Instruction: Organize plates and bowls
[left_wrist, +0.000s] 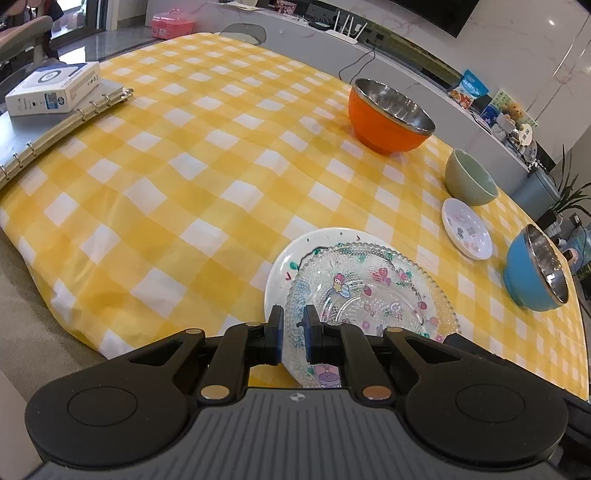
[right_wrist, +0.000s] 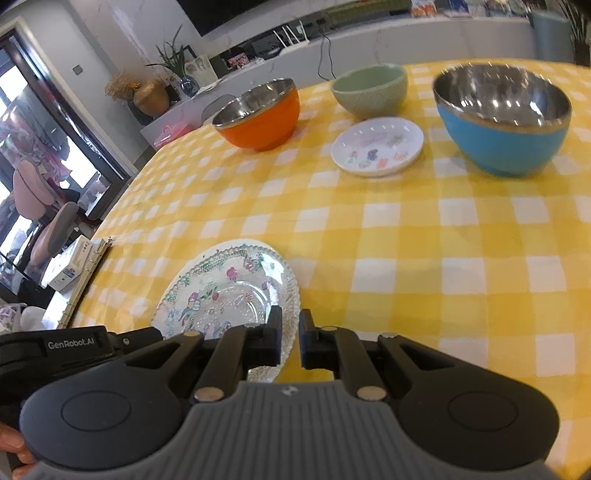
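Note:
A clear glass plate (left_wrist: 373, 295) with a beaded rim lies on a white printed plate (left_wrist: 291, 258) on the yellow checked tablecloth. My left gripper (left_wrist: 293, 332) is shut on the glass plate's near rim. In the right wrist view the glass plate (right_wrist: 229, 291) lies just ahead and left of my right gripper (right_wrist: 290, 332), whose jaws stand a narrow gap apart with nothing between them. An orange bowl (left_wrist: 389, 116), a green bowl (left_wrist: 471, 177), a small white dish (left_wrist: 467, 229) and a blue bowl (left_wrist: 535, 271) stand further back; they also show in the right wrist view: orange bowl (right_wrist: 258, 114), green bowl (right_wrist: 369, 90), small dish (right_wrist: 376, 146), blue bowl (right_wrist: 504, 118).
A ring binder (left_wrist: 55, 125) with a white box (left_wrist: 53, 88) on it lies at the table's left edge. A pink case (left_wrist: 171, 24) and a counter with clutter (left_wrist: 498, 110) lie beyond the table. The left gripper's body (right_wrist: 74, 345) shows at the right view's left.

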